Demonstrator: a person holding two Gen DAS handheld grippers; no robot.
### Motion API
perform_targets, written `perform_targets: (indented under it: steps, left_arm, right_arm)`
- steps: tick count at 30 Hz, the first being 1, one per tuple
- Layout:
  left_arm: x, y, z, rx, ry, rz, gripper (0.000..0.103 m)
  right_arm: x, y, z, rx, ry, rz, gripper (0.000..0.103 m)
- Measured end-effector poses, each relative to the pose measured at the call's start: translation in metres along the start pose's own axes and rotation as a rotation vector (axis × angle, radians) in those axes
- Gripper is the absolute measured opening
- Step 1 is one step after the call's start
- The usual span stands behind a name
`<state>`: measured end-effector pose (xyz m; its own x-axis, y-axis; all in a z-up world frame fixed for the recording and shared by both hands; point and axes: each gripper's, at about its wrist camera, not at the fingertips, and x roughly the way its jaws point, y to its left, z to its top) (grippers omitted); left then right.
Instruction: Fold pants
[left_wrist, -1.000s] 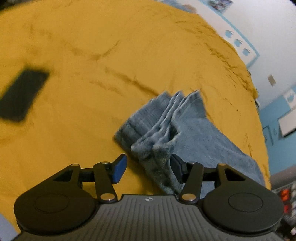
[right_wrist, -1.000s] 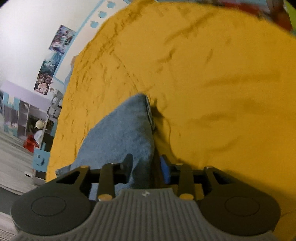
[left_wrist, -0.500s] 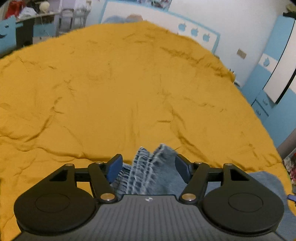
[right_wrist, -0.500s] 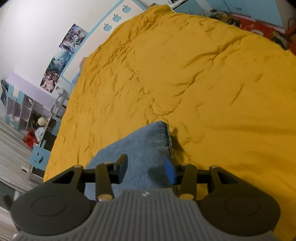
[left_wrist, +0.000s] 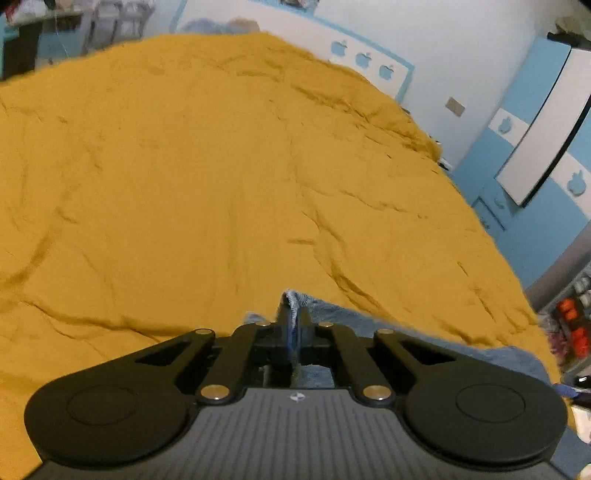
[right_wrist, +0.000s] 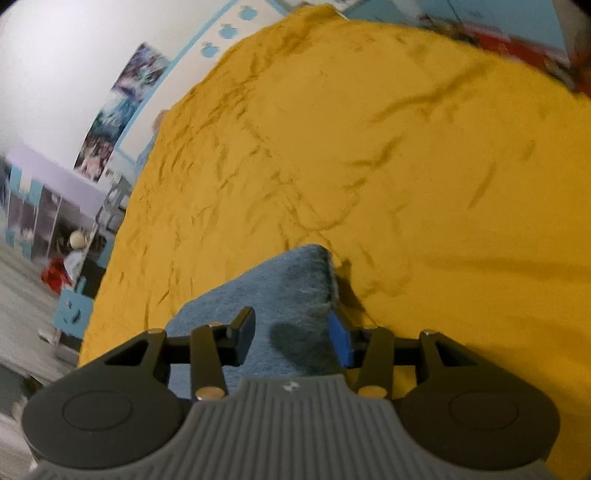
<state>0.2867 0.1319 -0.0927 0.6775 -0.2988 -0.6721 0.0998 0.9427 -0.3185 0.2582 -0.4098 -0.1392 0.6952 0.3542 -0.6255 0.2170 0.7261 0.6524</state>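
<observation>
The blue denim pants lie on the yellow bedspread. My left gripper is shut on a bunched edge of the pants, and a frayed bit of denim sticks up between the fingers. In the right wrist view the pants lie flat with a corner pointing away. My right gripper is open, its fingers straddling the denim just above it.
The wrinkled yellow bedspread fills most of both views. A white wall with blue apple shapes and a blue and white wardrobe stand beyond the bed. Shelves and clutter stand off the bed's left side.
My left gripper moved in over the bunched pant edges and closed on them. My right gripper let go of the denim, opened, and stays over the pants.
</observation>
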Motion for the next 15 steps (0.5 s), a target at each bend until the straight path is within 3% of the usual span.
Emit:
perform_targets:
  steps: [2, 5, 9, 14, 15]
  left_arm:
    - [0.007, 0.002, 0.002, 0.036, 0.038, 0.035, 0.002]
    - [0.026, 0.001, -0.005, 0.076, 0.079, 0.098, 0.002]
    - [0.042, 0.006, -0.018, 0.066, 0.108, 0.131, 0.003]
    - [0.040, 0.000, -0.019, 0.116, 0.110, 0.151, 0.008]
    - [0.036, -0.001, -0.017, 0.123, 0.100, 0.158, 0.017]
  right_arm:
    - [-0.003, 0.017, 0.000, -0.076, -0.014, 0.007, 0.039]
    - [0.008, 0.049, -0.002, -0.230, 0.012, 0.003, 0.022]
    - [0.049, 0.069, -0.019, -0.424, 0.098, -0.201, 0.003]
    - [0.068, 0.053, -0.036, -0.421, 0.149, -0.225, 0.000]
    - [0.065, 0.055, -0.036, -0.414, 0.146, -0.226, 0.000]
